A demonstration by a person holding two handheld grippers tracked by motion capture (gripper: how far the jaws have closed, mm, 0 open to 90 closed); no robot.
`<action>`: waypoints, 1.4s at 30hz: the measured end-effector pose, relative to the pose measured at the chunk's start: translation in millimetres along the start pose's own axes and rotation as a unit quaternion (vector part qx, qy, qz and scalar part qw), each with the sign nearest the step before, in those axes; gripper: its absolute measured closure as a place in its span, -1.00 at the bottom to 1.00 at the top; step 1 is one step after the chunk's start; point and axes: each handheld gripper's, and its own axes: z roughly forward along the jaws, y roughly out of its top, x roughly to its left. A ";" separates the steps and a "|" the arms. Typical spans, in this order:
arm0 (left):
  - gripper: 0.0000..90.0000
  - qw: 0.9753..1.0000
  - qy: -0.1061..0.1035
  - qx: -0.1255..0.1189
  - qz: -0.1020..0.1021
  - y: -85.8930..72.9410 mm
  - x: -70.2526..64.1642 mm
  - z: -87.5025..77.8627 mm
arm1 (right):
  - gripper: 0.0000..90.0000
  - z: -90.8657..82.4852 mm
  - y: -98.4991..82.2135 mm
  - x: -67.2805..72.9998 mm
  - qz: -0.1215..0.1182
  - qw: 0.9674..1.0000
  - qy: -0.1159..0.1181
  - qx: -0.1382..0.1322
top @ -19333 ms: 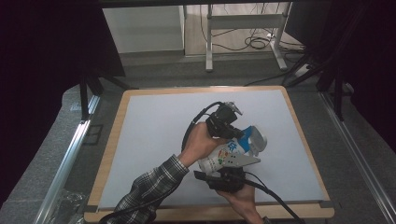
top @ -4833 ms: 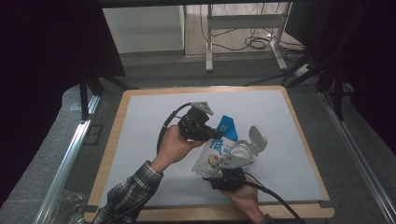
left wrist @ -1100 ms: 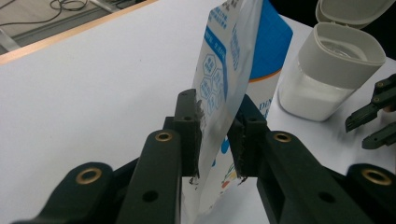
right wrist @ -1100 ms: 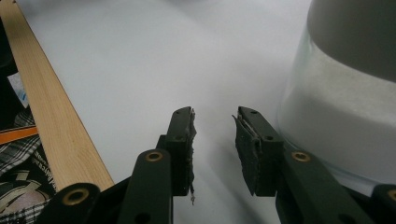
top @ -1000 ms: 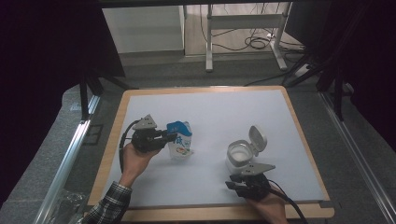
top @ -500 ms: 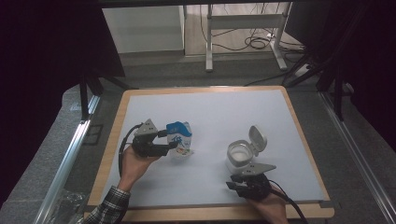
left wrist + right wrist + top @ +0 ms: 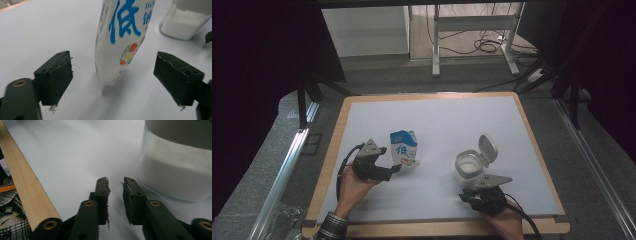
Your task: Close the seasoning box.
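- The salt pouch (image 7: 404, 148) is standing upright on the white counter (image 7: 437, 120), left of centre, well apart from the open jar (image 7: 469, 167) of white powder on the right.
- The left gripper (image 7: 396, 169) is spread wide around the pouch base; its jaws have just been opening, and in the left gripper view the pouch (image 7: 122, 37) sits between the pads with clear gaps on both sides, so nothing is being pinched.
- The right gripper (image 7: 115, 185) is nearly pressed together with nothing in it, parked just beside the jar (image 7: 177, 170); a thin gap can be seen.
- The release looks done, so the step to get right is probably backing the left gripper straight away without a pad clipping the pouch, since a floppy pouch would likely be tipped by a small nudge.
- Whether the pouch top is sealed can't really be told from the dim high view.
- The jar lid (image 7: 487, 148) is flipped up, so the jar should be kept unbumped too.
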 end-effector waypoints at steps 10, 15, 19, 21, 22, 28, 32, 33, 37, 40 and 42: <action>-0.84 0.999 0.009 0.032 -0.013 -23.3 -5.3 9.1 | 0.90 -9.9 -2.9 -6.7 0.011 1.000 -0.015 -0.004; -0.87 0.999 0.014 0.038 -0.027 -34.6 -5.4 10.5 | 0.92 -15.9 -4.8 -11.7 0.019 0.999 -0.026 -0.007; -0.88 0.998 0.021 0.050 -0.032 -43.7 -6.0 12.9 | 0.93 -18.9 -4.9 -14.5 0.021 0.999 -0.034 -0.007; -0.88 0.998 0.022 0.055 -0.036 -48.1 -6.1 13.9 | 0.95 -20.0 -4.7 -16.0 0.023 0.999 -0.036 -0.005; -0.87 0.997 0.024 0.060 -0.036 -50.1 -6.1 14.6 | 0.95 -20.5 -4.6 -16.9 0.023 0.999 -0.037 -0.005; -0.88 0.995 0.028 0.074 -0.054 -60.2 -4.3 18.2 | 0.98 -26.5 -3.3 -21.7 0.027 0.998 -0.051 -0.010; -0.88 0.995 0.033 0.072 -0.055 -62.5 -4.7 18.6 | 0.98 -31.7 -3.0 -27.6 0.035 0.997 -0.066 -0.015; -0.88 0.995 0.035 0.073 -0.052 -62.4 -5.0 19.0 | 0.98 -32.7 -2.9 -28.4 0.036 0.997 -0.069 -0.015; -0.92 0.994 0.049 0.087 -0.033 -61.2 -9.7 22.2 | 0.98 -37.8 -1.8 -32.6 0.039 0.996 -0.077 -0.022; -0.93 0.994 0.048 0.087 -0.034 -61.5 -9.4 22.4 | 0.98 -40.7 -0.2 -35.5 0.041 0.995 -0.083 -0.024; -0.94 0.994 0.049 0.087 -0.035 -61.6 -9.5 22.6 | 0.98 -42.0 1.0 -37.0 0.043 0.995 -0.084 -0.024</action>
